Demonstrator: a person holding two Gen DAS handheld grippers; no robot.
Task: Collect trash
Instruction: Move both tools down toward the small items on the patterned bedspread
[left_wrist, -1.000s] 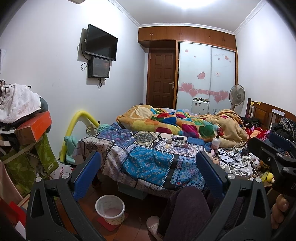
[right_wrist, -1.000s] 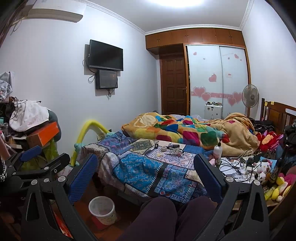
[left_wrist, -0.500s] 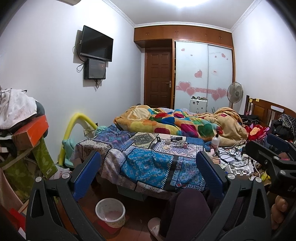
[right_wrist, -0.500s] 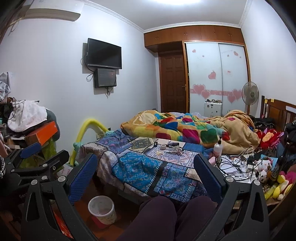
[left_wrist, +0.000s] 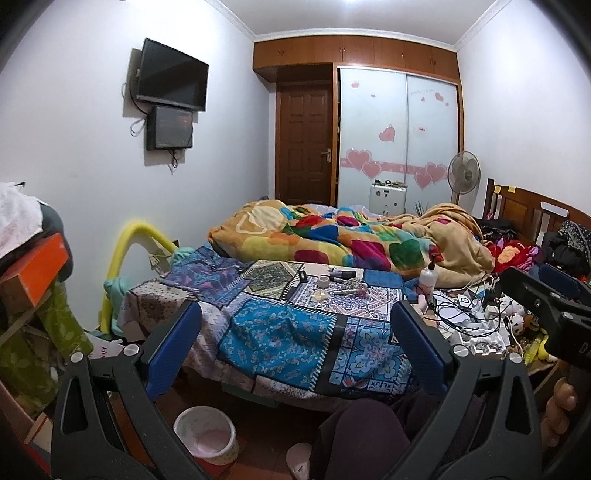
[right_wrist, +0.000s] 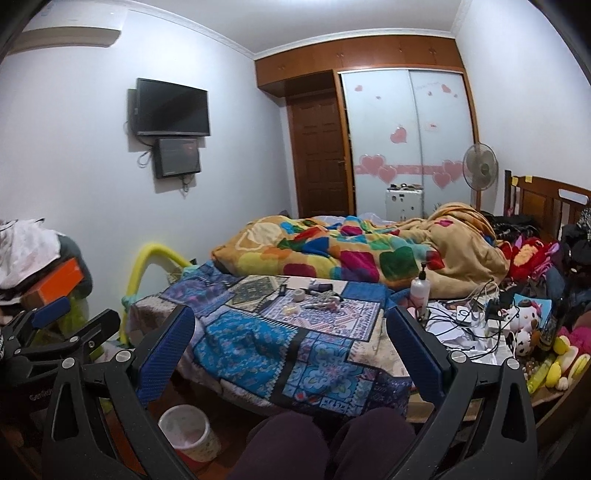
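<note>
Blue-padded fingers of both the left gripper (left_wrist: 295, 354) and the right gripper (right_wrist: 290, 352) are spread wide and hold nothing, raised level over the person's dark-trousered knees (right_wrist: 321, 439), which I judge is a ready pose for scanning the room. Small white scraps and wrappers (right_wrist: 290, 308) lie at twelve o'clock on the blue patchwork bedspread (right_wrist: 258, 343), well apart from both. Down at seven o'clock on the floor stands the white round plastic wastebasket (left_wrist: 205, 439), open-topped, likely where they belong.
</note>
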